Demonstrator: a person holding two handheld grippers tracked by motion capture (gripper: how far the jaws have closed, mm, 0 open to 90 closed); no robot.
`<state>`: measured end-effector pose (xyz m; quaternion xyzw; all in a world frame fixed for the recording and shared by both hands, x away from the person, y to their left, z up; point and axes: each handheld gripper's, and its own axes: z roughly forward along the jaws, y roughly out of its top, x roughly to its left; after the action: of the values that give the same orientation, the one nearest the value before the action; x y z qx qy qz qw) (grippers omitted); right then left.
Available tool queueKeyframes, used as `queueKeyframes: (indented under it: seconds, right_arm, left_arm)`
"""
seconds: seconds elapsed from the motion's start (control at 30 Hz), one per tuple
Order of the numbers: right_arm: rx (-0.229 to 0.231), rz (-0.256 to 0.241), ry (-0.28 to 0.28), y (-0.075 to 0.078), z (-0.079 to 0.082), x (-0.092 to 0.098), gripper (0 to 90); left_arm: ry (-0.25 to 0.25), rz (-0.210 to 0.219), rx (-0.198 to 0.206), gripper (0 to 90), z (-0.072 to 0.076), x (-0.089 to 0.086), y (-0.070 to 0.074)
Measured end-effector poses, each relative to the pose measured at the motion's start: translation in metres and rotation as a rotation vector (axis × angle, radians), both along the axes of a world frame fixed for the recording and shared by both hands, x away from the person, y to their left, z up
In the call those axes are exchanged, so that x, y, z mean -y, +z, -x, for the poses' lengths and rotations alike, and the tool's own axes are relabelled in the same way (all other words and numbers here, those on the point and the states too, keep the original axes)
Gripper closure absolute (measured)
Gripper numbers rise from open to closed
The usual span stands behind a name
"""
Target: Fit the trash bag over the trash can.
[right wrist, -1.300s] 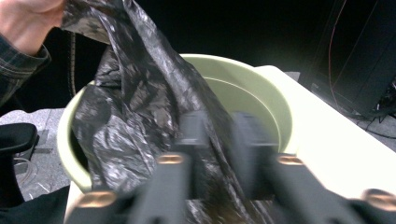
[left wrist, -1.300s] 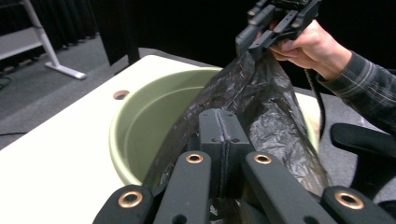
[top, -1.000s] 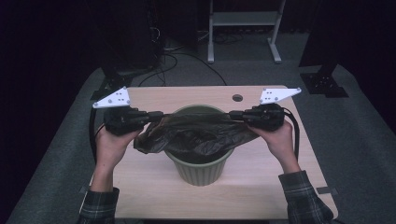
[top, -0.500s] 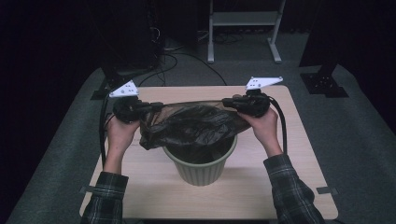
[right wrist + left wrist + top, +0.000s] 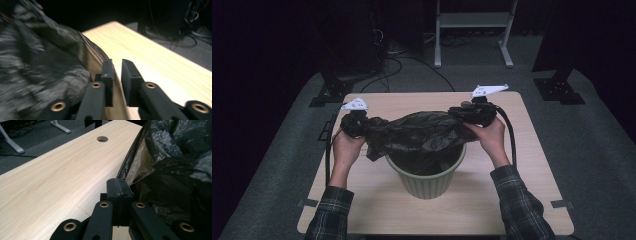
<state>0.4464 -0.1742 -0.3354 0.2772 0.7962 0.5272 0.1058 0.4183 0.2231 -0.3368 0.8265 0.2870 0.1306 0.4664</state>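
Two grippers hold a black trash bag [image 5: 419, 132] stretched out over a green bin [image 5: 427, 175] at the middle of the wooden table [image 5: 532, 165]. Left gripper [image 5: 362, 124] is at the bag's left end, right gripper [image 5: 462, 112] at its right end, both raised above the tabletop. Bag hangs between them, crumpled, its lower folds draping down into the bin's open mouth and partly over the rim on the left side. Bin stands upright, near the table's front centre.

Left gripper view: jaws pressed tight together, no gap, left gripper [image 5: 119, 192] right beside the bag [image 5: 172, 165]; bag film bunches against the jaw's right side, so it reads as clamped on the bag edge. Bare table [image 5: 55, 177] with a round cable hole [image 5: 102, 138] behind.

Right gripper view: blurry. Right gripper [image 5: 116, 72] shows a narrow gap between the jaws, with a thin edge of bag [image 5: 42, 62] running toward the gap; cannot tell if the film is actually pinched. Table [image 5: 160, 65] runs off to the right.

Both hands grip the tool handles; plaid sleeves [image 5: 522, 205] come in from the bottom of the high view.
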Motion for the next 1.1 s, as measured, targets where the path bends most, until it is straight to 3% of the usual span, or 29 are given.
queueKeyframes:
  seconds: [0.13,0.27,0.43,0.57,0.7,0.83,0.9,1.1]
  right_arm:
    - [0.031,-0.037,0.004,0.014,0.014,0.013,66.9]
    - [0.055,-0.083,0.048,0.028,0.033,0.025,59.6]
    - [0.063,-0.072,0.105,0.034,0.049,0.024,52.4]
    - [0.052,-0.056,0.117,0.031,0.05,0.021,50.8]
    - [0.026,-0.053,0.128,0.024,0.046,0.018,60.7]
    - [0.033,-0.048,0.132,0.023,0.048,0.018,83.4]
    - [0.042,-0.046,0.139,0.024,0.051,0.018,89.7]
    - [0.061,-0.049,0.16,0.029,0.066,0.024,89.8]
  left_arm:
    - [-0.002,-0.004,0.006,90.0,0.003,-0.002,0.003]
    - [-0.001,-0.002,0.006,90.0,0.005,-0.004,0.003]
    - [0.0,0.005,0.006,90.0,0.007,-0.006,0.004]
    - [0.0,0.006,0.006,90.0,0.008,-0.006,0.005]
    - [-0.001,0.007,0.004,90.0,0.008,-0.007,0.005]
    - [0.0,0.008,0.003,90.0,0.008,-0.008,0.006]
    - [-0.001,0.007,-0.001,90.0,0.009,-0.009,0.006]
    - [0.001,0.007,-0.005,90.0,0.011,-0.011,0.006]
